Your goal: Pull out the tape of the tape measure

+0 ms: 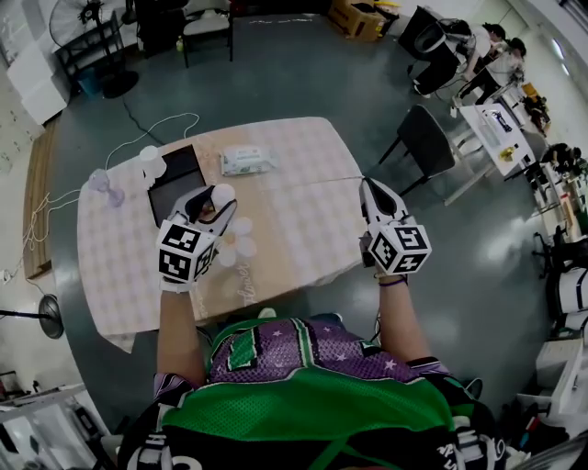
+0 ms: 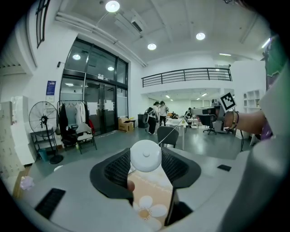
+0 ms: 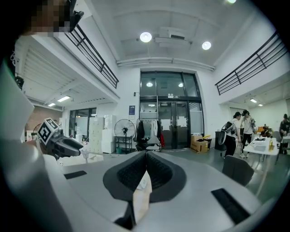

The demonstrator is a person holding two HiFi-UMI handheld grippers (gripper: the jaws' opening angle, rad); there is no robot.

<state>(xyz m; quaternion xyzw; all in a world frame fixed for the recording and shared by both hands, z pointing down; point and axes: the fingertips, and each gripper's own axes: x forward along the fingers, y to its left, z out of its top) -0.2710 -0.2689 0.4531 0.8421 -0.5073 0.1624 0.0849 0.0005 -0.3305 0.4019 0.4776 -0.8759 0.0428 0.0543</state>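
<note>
Round white plastic tape measure (image 1: 223,194) sits clamped in the left gripper (image 1: 219,201) over the pale table (image 1: 303,220); the right gripper (image 1: 367,186) is well apart, rightward; left gripper view: thin white tape (image 2: 171,131) runs up-right towards it; right gripper view: jaws pressed together, tape end indiscernible.

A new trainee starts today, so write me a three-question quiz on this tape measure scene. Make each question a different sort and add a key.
1. True or false: the right tongs stand wide open.
2. What sits between the left tongs? A) a round white tape measure B) a marker pen C) nothing
3. In one word: what stands on the floor beyond the far left corner of the table?

Key: 1 false, they are shut. 2 A, and the tongs grip it. 3 a fan.
</note>
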